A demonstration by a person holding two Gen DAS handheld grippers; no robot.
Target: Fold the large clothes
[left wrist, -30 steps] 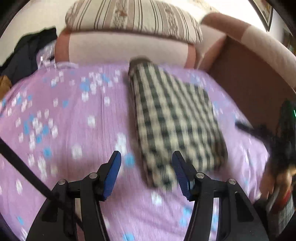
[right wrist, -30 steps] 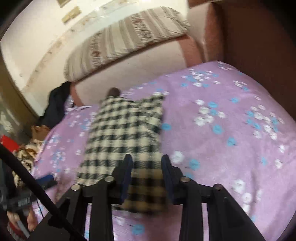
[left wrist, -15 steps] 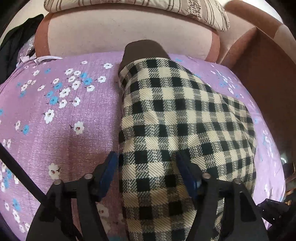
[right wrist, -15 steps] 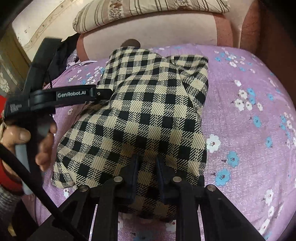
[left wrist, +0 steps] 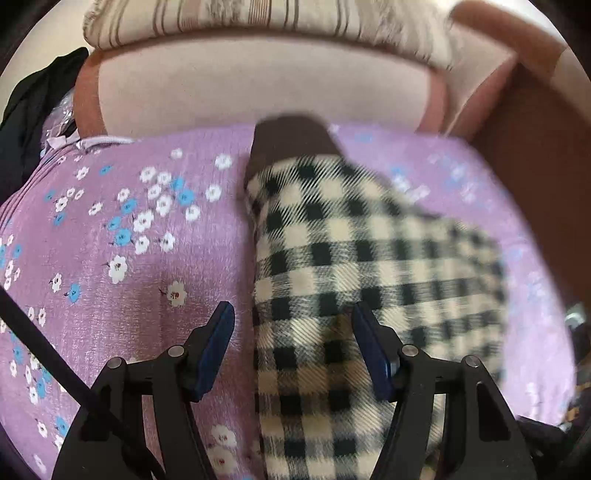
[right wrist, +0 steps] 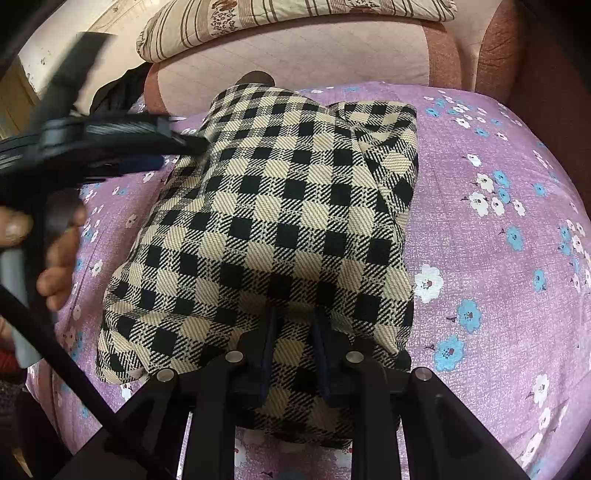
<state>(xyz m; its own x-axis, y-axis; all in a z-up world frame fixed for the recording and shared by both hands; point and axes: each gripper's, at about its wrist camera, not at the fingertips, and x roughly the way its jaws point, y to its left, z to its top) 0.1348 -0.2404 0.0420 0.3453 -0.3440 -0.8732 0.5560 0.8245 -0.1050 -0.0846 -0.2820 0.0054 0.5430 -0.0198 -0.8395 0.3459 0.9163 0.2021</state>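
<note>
A folded cream-and-black checked garment [right wrist: 288, 206] lies on the purple flowered sheet [right wrist: 498, 258]. It also shows in the left wrist view [left wrist: 351, 266], with a dark brown part [left wrist: 291, 138] at its far end. My right gripper [right wrist: 295, 321] is shut on the garment's near edge. My left gripper [left wrist: 293, 328] is open, its blue-padded fingers straddling the garment's left edge just above it. The left gripper's body [right wrist: 92, 144] shows blurred at the garment's left side in the right wrist view.
A pink and brown sofa back [left wrist: 258, 92] with a striped pillow [left wrist: 258, 18] on top stands just behind the garment. A brown armrest [left wrist: 546, 166] closes the right side. Dark clothes [left wrist: 26, 122] lie at the far left.
Both grippers have moved forward along the garment toward the sofa back. The right stays shut on the near edge. The left stays open and has shifted slightly over the left edge.
</note>
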